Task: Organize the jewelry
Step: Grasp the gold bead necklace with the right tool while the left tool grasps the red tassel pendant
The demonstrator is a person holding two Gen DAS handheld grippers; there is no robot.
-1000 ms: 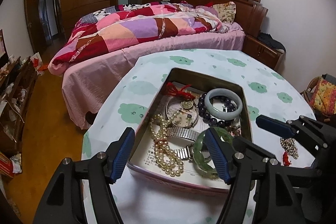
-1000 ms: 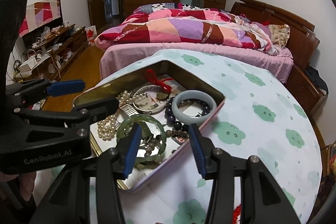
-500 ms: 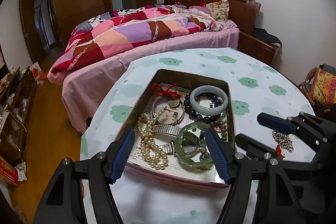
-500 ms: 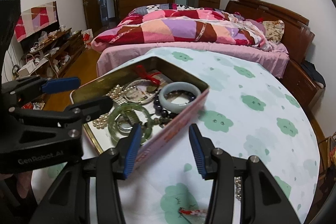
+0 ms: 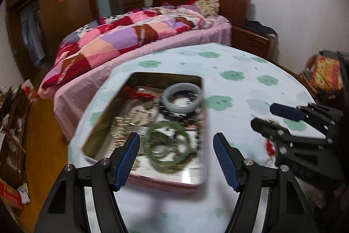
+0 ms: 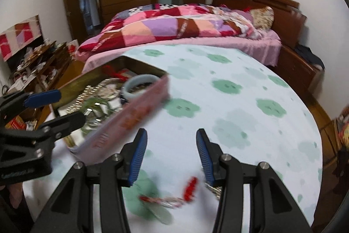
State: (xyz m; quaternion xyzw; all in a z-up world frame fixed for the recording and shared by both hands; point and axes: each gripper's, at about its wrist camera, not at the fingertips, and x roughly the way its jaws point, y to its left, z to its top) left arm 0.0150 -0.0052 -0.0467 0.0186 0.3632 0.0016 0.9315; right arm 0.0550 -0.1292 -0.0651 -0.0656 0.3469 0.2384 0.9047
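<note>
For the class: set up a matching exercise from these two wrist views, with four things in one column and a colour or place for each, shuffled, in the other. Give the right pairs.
Things:
1. bangle nearest the left gripper
2. far bangle
3. tin
4. red-tasselled piece

Descriptions:
A. pale grey-green
B. on the tablecloth outside the tin
C. dark green
D. holds the jewelry

Pairs: 1-C, 2-A, 3-D, 4-B

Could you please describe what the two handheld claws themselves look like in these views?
Both are alike: the left claw and right claw have angular matte black frames with triangular cut-outs and round silver bolt heads. Each finger ends in a ribbed blue pad. Seen from the right wrist view, the left claw's body carries faint, blurred pale lettering. No cables or sleeves are visible.
</note>
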